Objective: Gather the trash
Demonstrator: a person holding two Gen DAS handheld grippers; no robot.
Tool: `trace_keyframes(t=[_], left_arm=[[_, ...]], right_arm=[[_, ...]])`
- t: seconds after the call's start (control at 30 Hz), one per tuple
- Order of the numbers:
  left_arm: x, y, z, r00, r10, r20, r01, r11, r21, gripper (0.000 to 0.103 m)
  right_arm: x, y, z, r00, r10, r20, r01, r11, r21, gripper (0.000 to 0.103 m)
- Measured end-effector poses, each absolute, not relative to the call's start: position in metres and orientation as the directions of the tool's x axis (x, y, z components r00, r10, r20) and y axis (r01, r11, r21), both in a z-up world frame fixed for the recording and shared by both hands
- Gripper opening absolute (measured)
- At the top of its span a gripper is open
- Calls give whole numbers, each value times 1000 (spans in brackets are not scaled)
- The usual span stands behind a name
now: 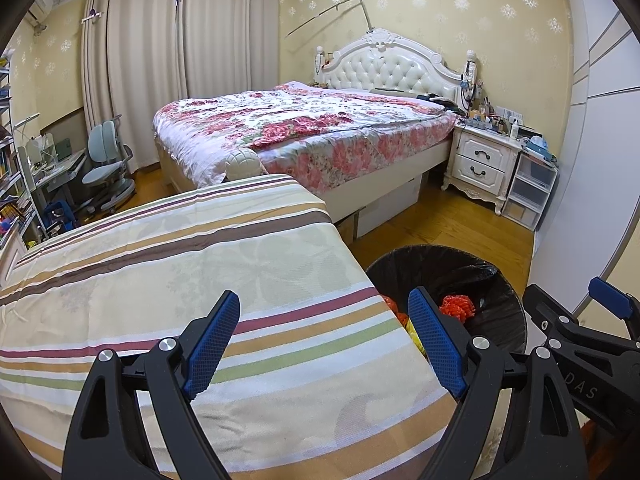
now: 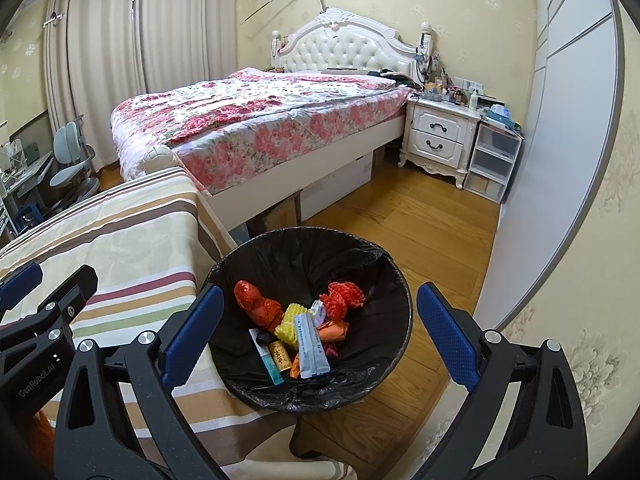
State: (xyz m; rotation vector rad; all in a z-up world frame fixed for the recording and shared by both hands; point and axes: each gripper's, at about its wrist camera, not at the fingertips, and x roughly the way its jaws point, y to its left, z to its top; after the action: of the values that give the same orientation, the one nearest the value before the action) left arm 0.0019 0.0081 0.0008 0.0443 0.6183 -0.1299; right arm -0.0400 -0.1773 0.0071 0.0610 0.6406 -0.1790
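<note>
Left gripper (image 1: 324, 308): jaws spread wide, nothing between the blue pads; it hangs above the striped cloth.
Right gripper (image 2: 320, 300): jaws spread wide and empty, poised over the mouth of the bin.
Trash bin (image 2: 384, 264): round, lined with a black bag, standing on the wooden floor directly below and ahead of the right gripper; from the left gripper it sits just off the right fingertip, partly hidden behind it.
Trash in the bin: an orange-red crumpled bag (image 2: 256, 304) toward the left finger of the right gripper, a red foam net (image 2: 342, 298) toward its right finger, a yellow foam net (image 2: 290, 322) between them, a pale blue sachet (image 2: 310, 346) lying lengthwise nearest the tool, a small yellow tube (image 2: 279, 356) and a white-and-teal tube (image 2: 266, 356) just beside the sachet.
Striped cloth (image 1: 180, 280): covers a flat surface under the left gripper; its edge touches the bin's left side.
Bed (image 1: 304, 128): floral quilt, well ahead of both grippers, beyond the cloth.
Nightstand (image 1: 482, 160): white, two drawers, ahead and right of the left gripper, cluttered top.
Desk chair (image 1: 108, 168): pale blue, far ahead to the left, by the curtains (image 1: 180, 60).
</note>
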Motion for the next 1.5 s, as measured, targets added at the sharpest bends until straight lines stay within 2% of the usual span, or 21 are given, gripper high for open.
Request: trace_keyframes(t=[1.5], left_arm=[[0,7,-2,810,-108,-576,138,990,9,83]], right_arm=[[-41,-179,7,787,-146,-600,186,983,4,95]])
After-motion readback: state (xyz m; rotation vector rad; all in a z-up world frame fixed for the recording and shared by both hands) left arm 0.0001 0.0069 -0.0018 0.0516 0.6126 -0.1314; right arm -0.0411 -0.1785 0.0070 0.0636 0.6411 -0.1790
